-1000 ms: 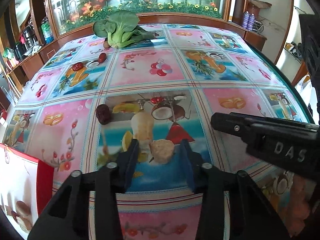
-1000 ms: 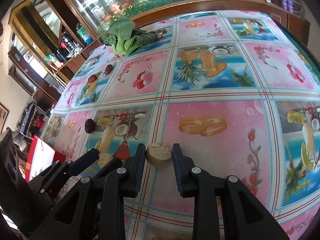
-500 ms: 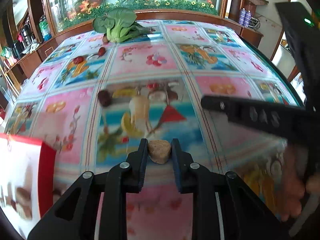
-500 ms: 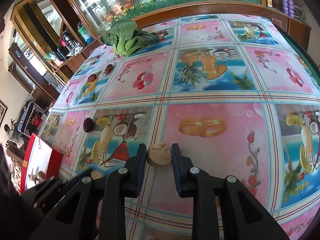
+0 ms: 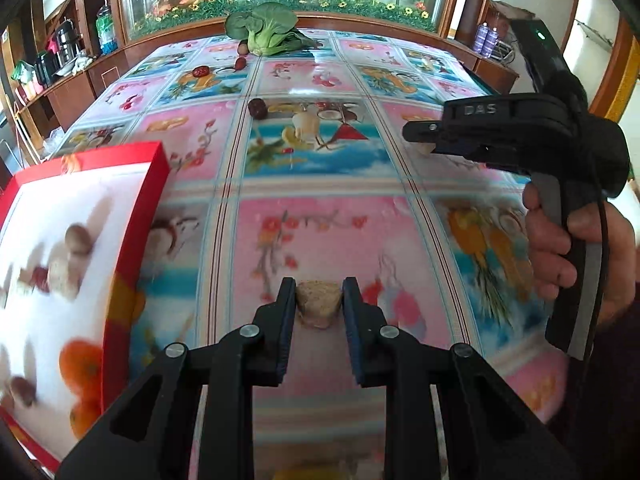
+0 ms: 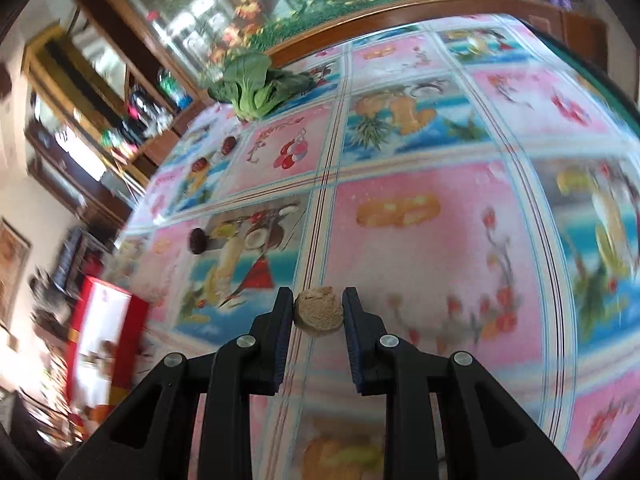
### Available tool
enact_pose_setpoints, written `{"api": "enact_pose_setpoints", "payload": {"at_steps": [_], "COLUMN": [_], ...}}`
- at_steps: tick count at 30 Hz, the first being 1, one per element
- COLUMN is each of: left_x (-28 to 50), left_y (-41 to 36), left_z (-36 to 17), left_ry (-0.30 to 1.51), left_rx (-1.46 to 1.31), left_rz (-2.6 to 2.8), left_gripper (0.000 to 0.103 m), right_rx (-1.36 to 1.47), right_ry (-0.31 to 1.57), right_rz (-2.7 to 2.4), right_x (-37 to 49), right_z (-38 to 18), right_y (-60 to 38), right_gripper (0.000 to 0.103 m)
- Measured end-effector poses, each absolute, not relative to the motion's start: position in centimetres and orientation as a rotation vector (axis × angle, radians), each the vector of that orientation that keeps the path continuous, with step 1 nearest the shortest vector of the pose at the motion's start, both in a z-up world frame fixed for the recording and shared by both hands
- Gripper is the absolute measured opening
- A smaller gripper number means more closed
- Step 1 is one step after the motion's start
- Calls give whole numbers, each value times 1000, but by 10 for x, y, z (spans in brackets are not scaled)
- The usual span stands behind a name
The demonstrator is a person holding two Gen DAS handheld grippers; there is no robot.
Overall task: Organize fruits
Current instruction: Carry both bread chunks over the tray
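Note:
My left gripper is shut on a tan round fruit piece and holds it above the tablecloth, to the right of the red-rimmed white box. My right gripper is shut on a second tan round piece, lifted over the cloth. The right gripper also shows in the left wrist view, higher and to the right. Dark red dates lie on the cloth: one mid-table, others farther back. The box holds several fruits, blurred.
A green leafy vegetable lies at the far edge of the table. The tablecloth is printed with fruit pictures. The red box also shows at the left in the right wrist view. Wooden cabinets stand beyond the table's left side.
Both grippers have lifted with their tan pieces. The left one has pulled back towards the near edge, bringing the red box closer. The right one has risen and tilted.

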State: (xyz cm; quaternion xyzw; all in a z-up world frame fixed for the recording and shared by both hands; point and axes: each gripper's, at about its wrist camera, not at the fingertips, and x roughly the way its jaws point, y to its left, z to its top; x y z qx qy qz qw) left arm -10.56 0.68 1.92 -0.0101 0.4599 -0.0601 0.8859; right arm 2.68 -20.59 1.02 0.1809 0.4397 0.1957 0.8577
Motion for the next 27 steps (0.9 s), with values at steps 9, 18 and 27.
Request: {"api": "enact_pose_setpoints", "payload": {"at_steps": [9, 18, 27], "left_x": [-134, -162, -186], "left_y": [26, 68, 122], "left_z": [40, 58, 83], "left_ry": [853, 772, 687], "left_rx": [1, -20, -61], "left_rz": [-108, -60, 26], "left_gripper": [25, 25, 25], "right_rx": [493, 393, 316], "right_ry": [702, 731, 726], "right_rz": [483, 557, 635], "right_x": [-67, -90, -107], "right_z": [40, 39, 50], "right_y": [-220, -162, -103], "right_gripper": [24, 24, 24]}}
